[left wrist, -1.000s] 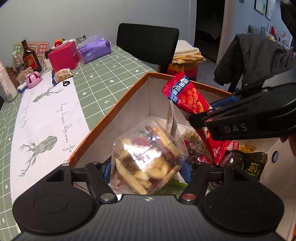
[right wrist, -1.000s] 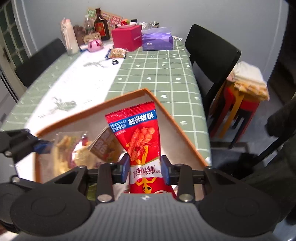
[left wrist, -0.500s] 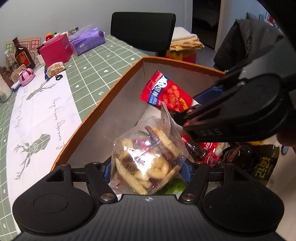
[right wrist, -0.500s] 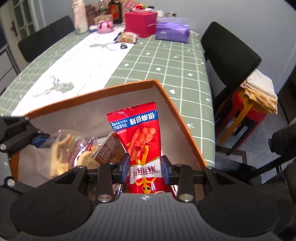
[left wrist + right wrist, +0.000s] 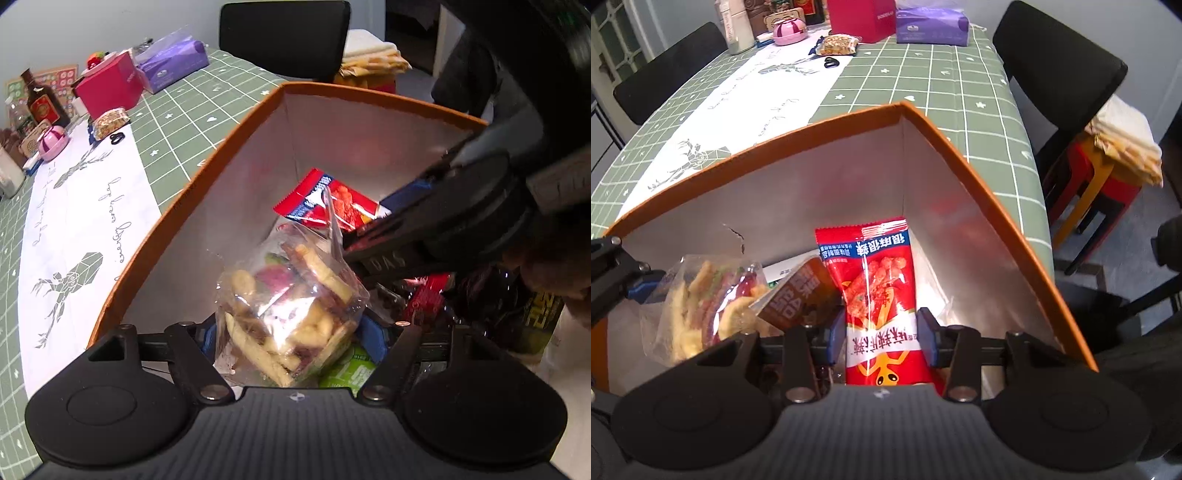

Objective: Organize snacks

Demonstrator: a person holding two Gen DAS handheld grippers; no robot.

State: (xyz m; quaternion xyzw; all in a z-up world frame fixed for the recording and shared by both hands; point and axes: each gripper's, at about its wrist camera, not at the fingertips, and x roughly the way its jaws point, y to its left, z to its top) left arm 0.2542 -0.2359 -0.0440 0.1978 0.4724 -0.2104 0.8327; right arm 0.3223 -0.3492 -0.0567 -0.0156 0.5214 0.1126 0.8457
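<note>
A: Box (image 5: 982, 177)?
B: On the table (image 5: 923, 74), holding snacks.
A: Left gripper (image 5: 291, 334)?
B: Jaws opening, clear bag (image 5: 291, 306) between them, inside the box.
A: Right gripper (image 5: 882, 332)?
B: Jaws opening, pads off the red packet (image 5: 879, 291) standing between them in the box.

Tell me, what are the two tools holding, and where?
Both are letting go inside the box. The left tool is opening around the clear snack bag's lower end; the right tool is opening around the red packet's lower half.
</note>
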